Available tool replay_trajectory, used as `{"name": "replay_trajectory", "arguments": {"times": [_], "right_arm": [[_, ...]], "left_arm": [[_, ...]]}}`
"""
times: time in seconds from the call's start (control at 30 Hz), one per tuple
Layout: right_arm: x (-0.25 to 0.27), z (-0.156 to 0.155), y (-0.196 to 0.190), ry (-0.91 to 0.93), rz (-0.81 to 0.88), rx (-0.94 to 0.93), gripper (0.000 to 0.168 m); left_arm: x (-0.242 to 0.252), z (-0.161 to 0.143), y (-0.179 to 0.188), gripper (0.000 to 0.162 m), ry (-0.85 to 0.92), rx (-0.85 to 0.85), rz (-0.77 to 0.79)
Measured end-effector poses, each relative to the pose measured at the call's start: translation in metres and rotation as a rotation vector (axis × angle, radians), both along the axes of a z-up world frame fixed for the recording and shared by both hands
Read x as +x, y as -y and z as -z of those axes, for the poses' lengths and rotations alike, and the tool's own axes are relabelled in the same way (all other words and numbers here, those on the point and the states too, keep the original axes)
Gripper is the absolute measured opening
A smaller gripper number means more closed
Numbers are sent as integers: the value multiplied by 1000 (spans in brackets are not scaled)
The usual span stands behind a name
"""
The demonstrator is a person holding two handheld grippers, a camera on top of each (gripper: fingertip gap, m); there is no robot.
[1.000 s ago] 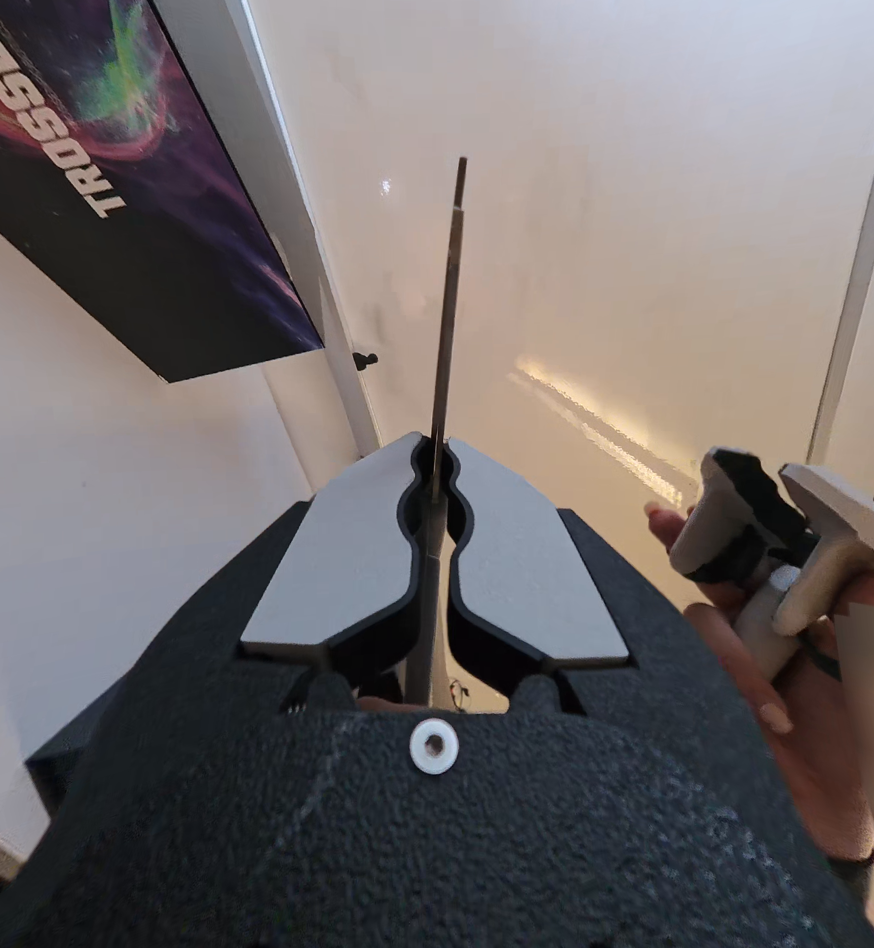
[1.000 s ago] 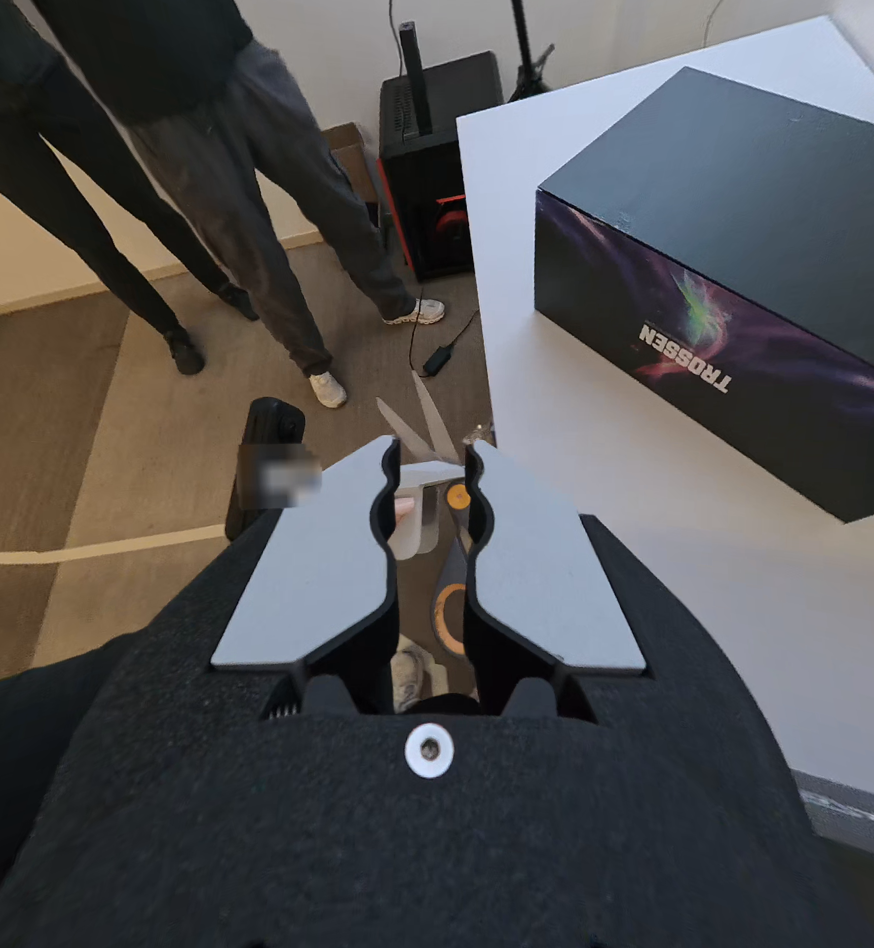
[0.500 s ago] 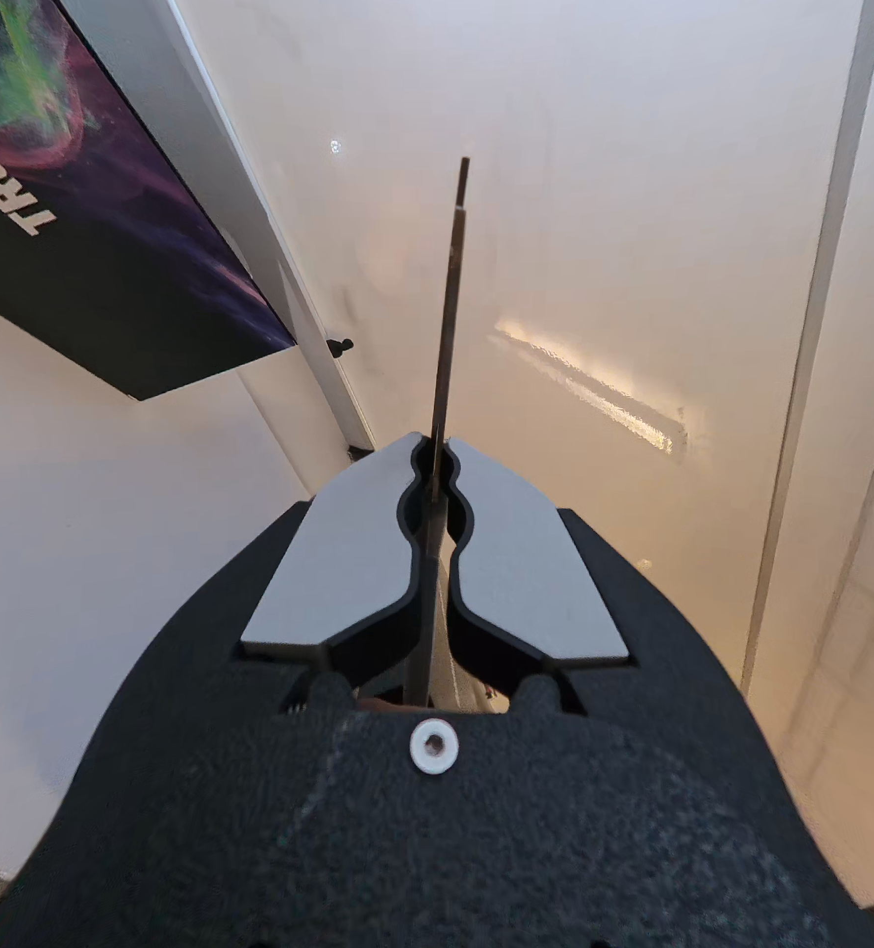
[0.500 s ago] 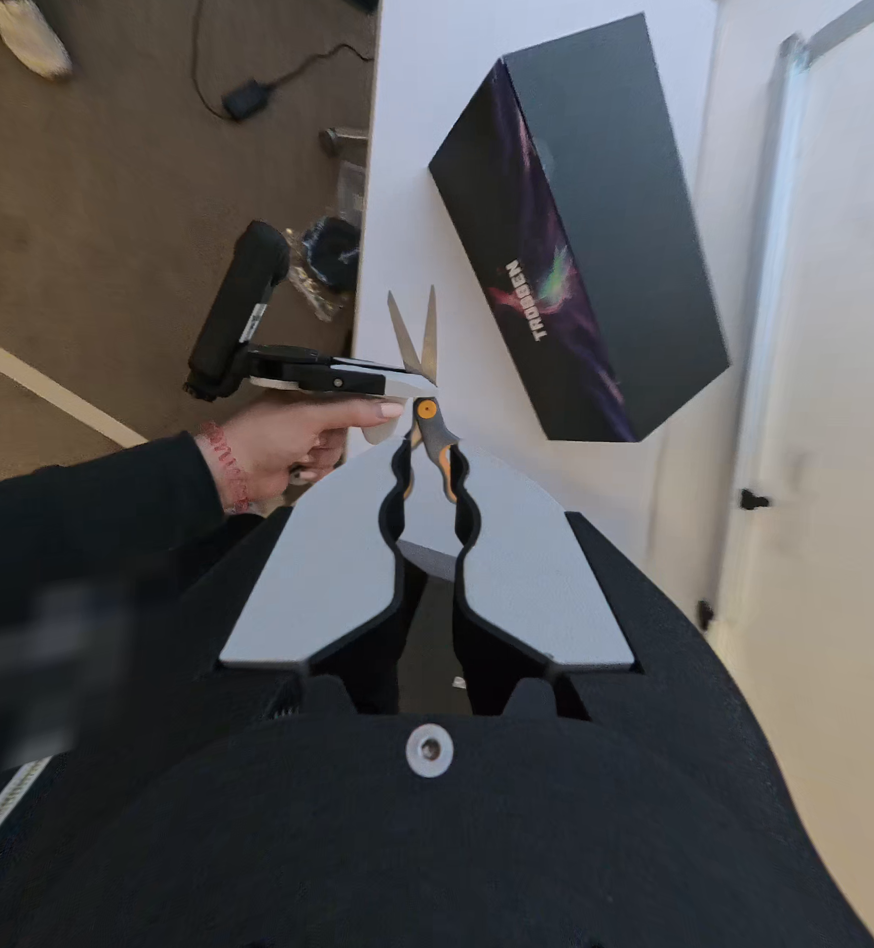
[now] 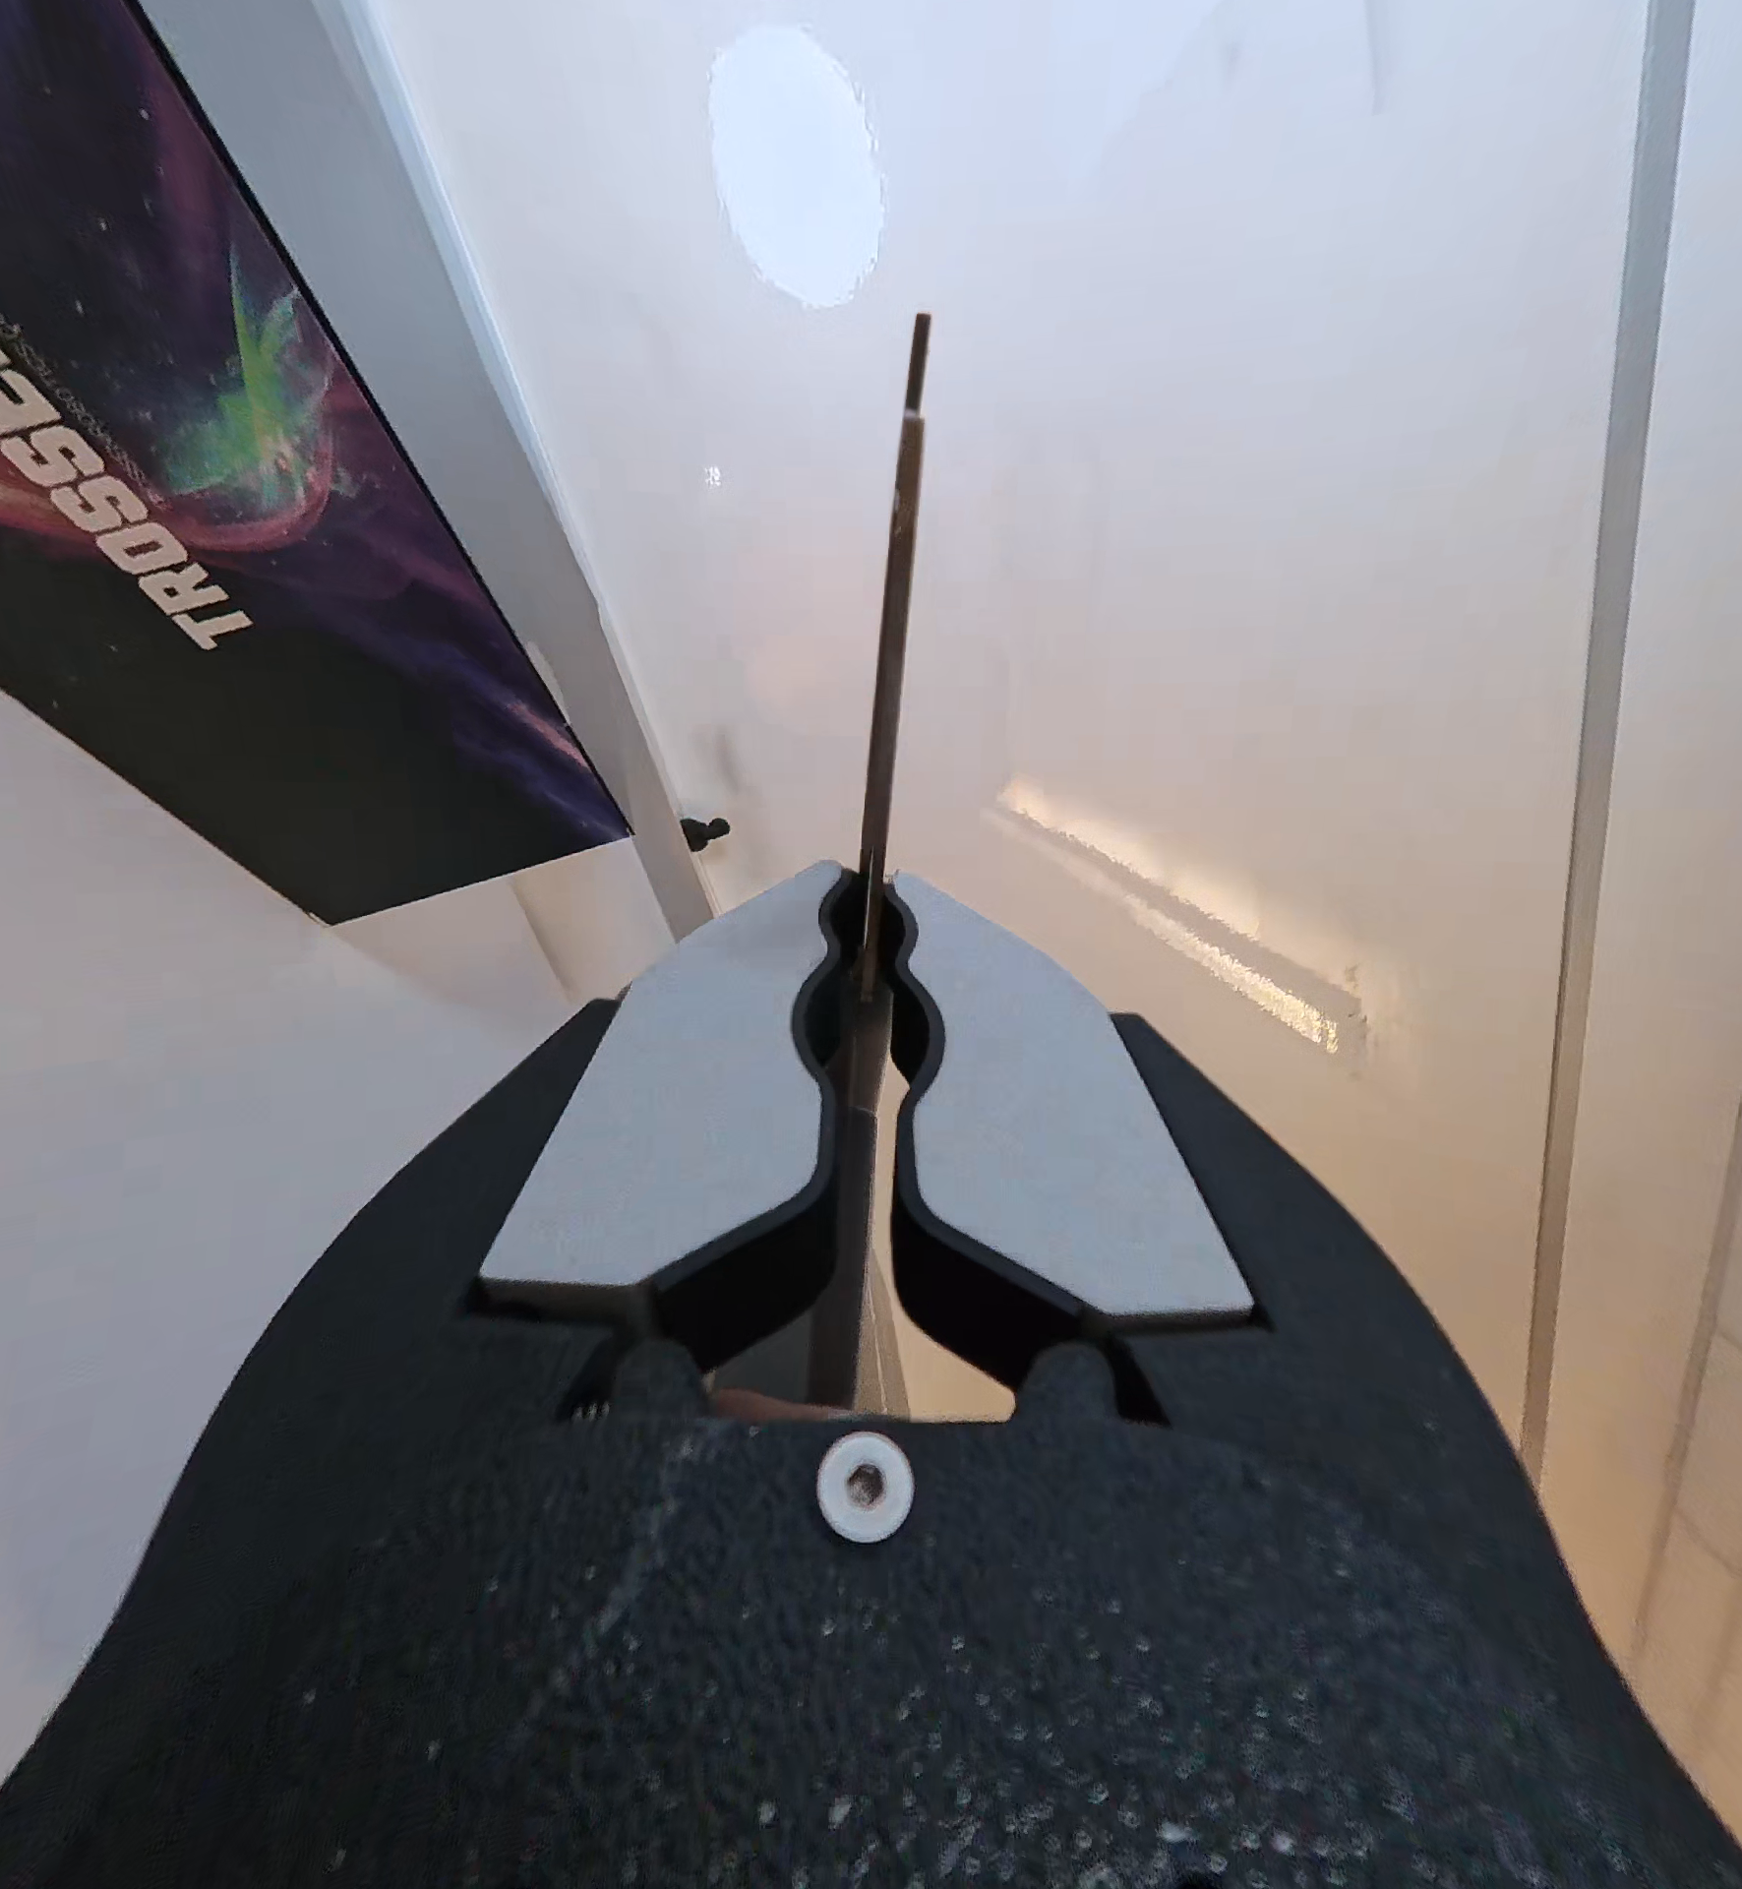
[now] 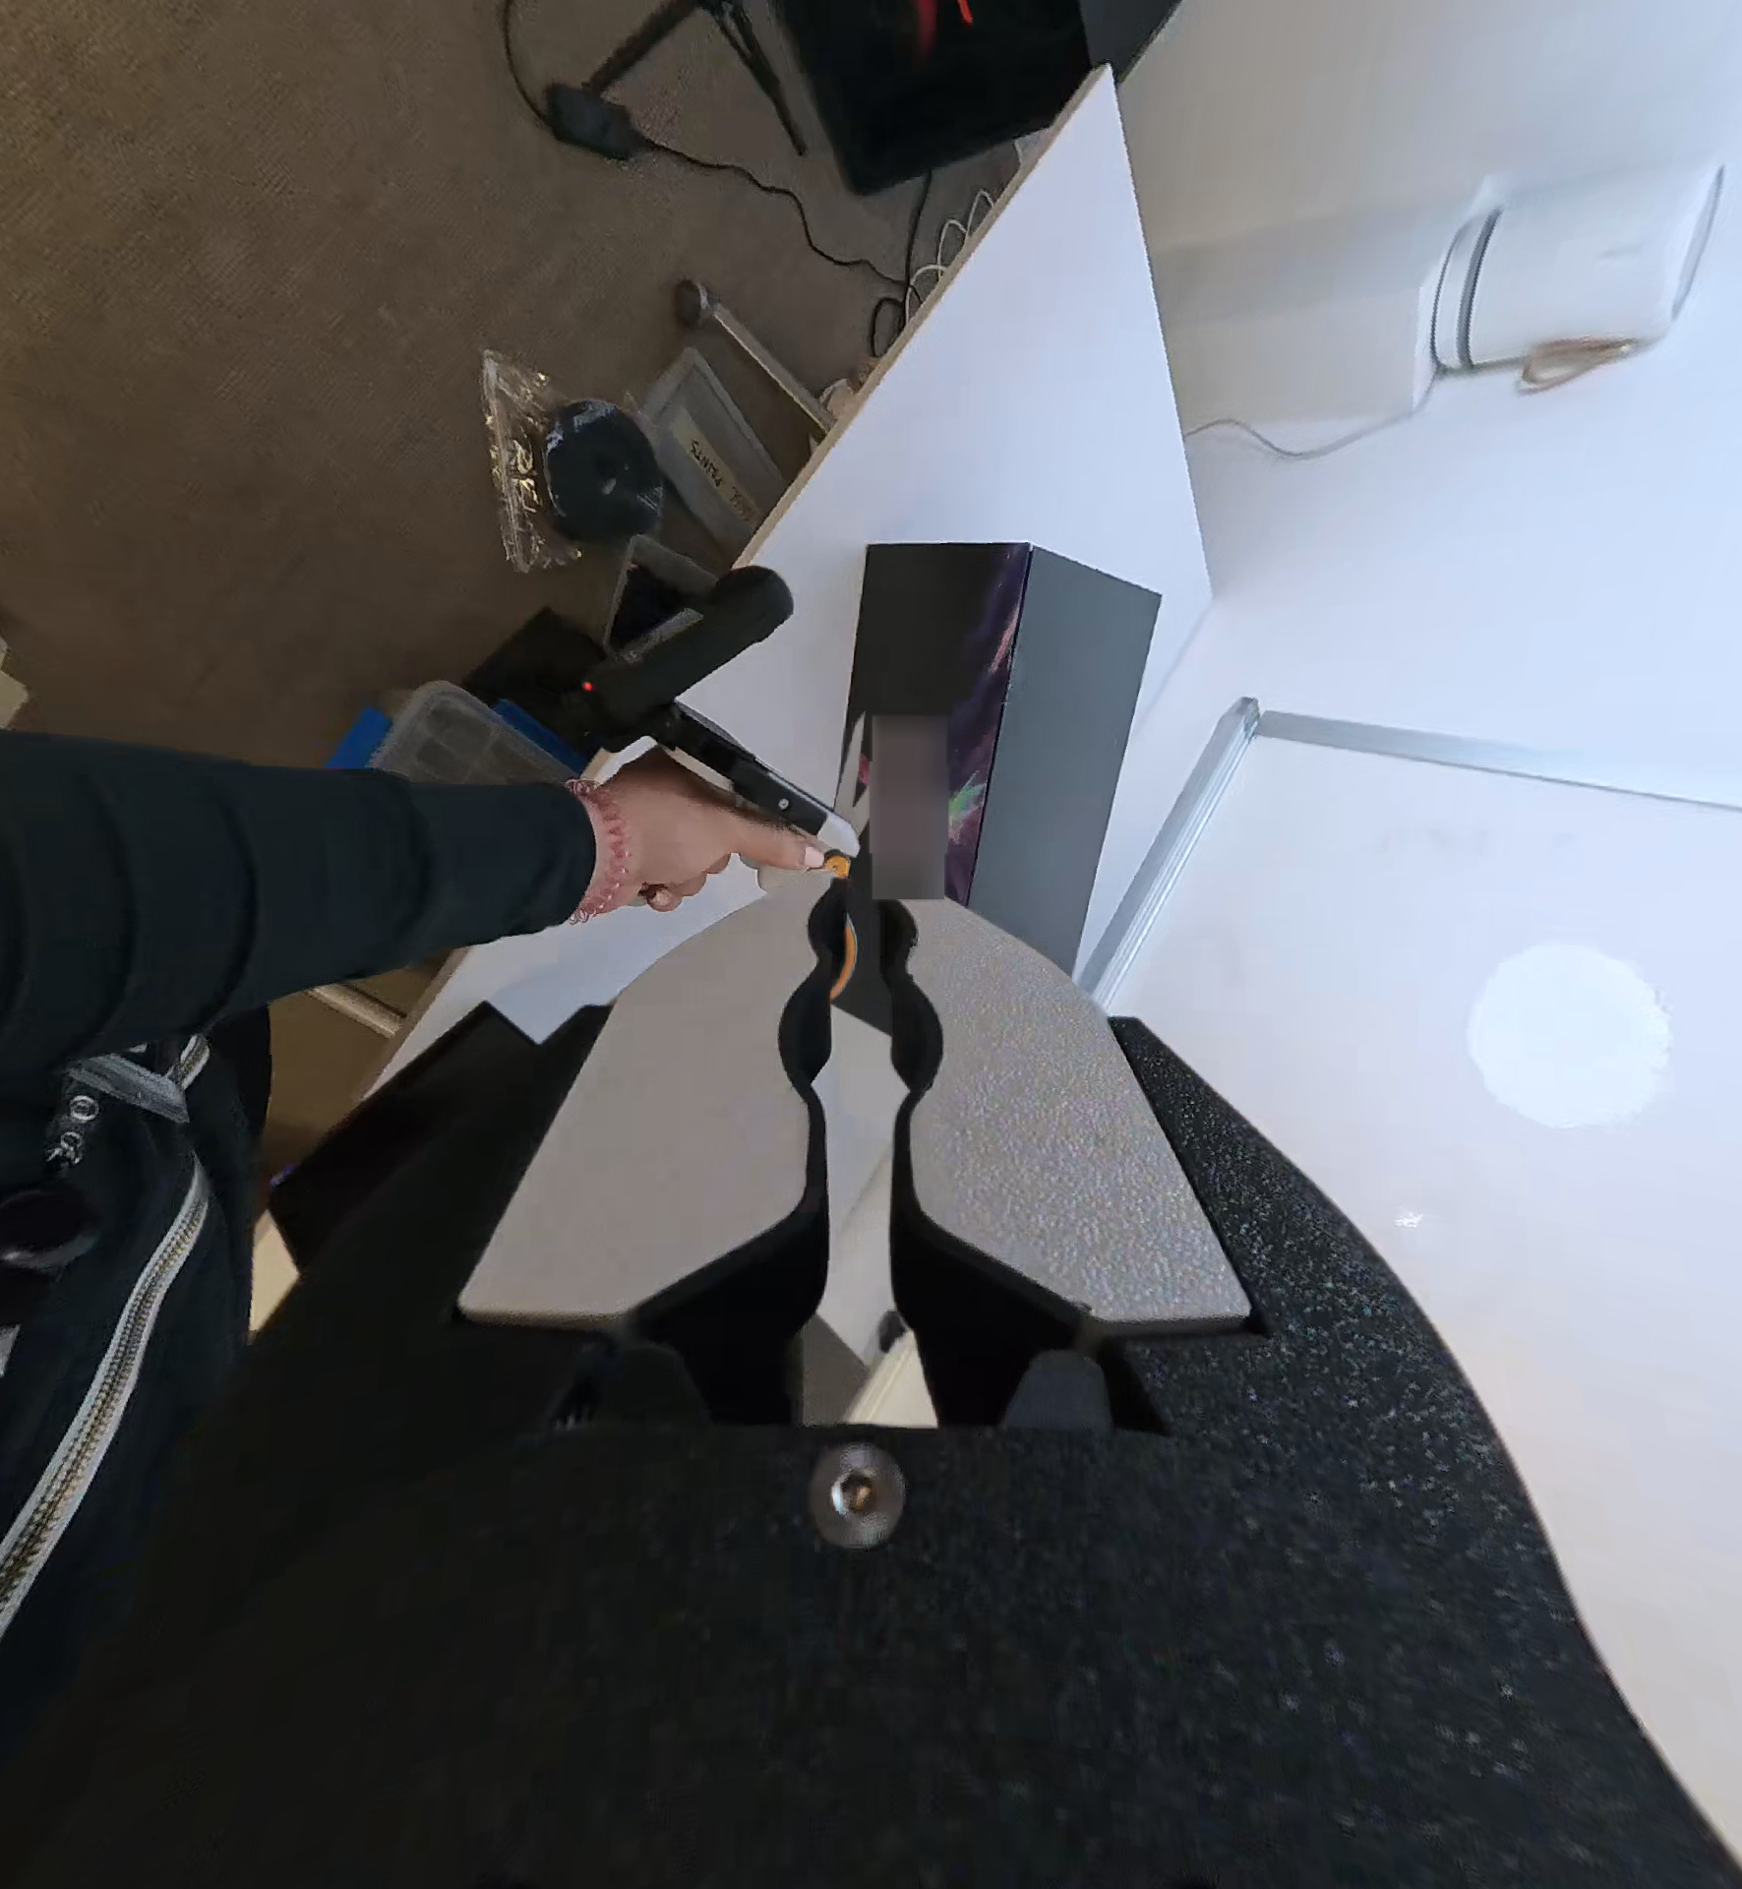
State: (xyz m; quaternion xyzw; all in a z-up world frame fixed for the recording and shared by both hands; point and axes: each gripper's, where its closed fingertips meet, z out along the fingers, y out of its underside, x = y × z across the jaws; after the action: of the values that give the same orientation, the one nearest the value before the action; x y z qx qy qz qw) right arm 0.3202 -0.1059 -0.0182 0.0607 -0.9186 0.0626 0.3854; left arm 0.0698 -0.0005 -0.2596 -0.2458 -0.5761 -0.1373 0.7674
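Note:
My left gripper [image 5: 877,889] is shut on a pair of scissors [image 5: 897,613], seen edge-on, with the thin blades sticking out ahead toward a glossy white panel [image 5: 1255,460]. In the right wrist view the left gripper [image 6: 831,833], held by a hand [image 6: 682,838], grips the scissors at the orange pivot [image 6: 836,867]. My right gripper [image 6: 858,905] has its jaws closed narrowly around the scissors' orange-and-black handle [image 6: 848,966]. A dark box with a purple and green print [image 6: 1050,736] stands on the white table [image 6: 999,358] just beyond; it also shows in the left wrist view [image 5: 182,511].
An aluminium-framed white panel [image 6: 1459,920] rises at the right. A white device with a cable [image 6: 1561,276] is on the wall. On the carpet lie a clear plastic bin [image 6: 468,736], a bagged black spool [image 6: 580,470], cables and a dark case [image 6: 948,82].
My right gripper has swung round from the floor side toward the table and wall and closed in on the scissors' handle. My left gripper has kept its hold and tilted slightly.

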Motion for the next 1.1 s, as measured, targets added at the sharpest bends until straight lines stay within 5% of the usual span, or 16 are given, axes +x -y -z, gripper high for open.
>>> {"name": "replay_trajectory", "arguments": {"times": [0.4, 0.7, 0.9, 1.1], "right_arm": [[-18, 14, 2, -60, -110, 137, 2], [-132, 55, -11, -54, 1, -134, 0], [-228, 107, -121, 181, 247, -480, 0], [-282, 152, -276, 482, 509, -955, 0]], "left_arm": [[-8, 2, 30, 2, 16, 16, -84], [-11, 15, 40, 1, 50, -23, -102], [-30, 14, 19, 1, 55, -34, -76], [-61, 24, -56, 1, 68, -45, 45]]}}
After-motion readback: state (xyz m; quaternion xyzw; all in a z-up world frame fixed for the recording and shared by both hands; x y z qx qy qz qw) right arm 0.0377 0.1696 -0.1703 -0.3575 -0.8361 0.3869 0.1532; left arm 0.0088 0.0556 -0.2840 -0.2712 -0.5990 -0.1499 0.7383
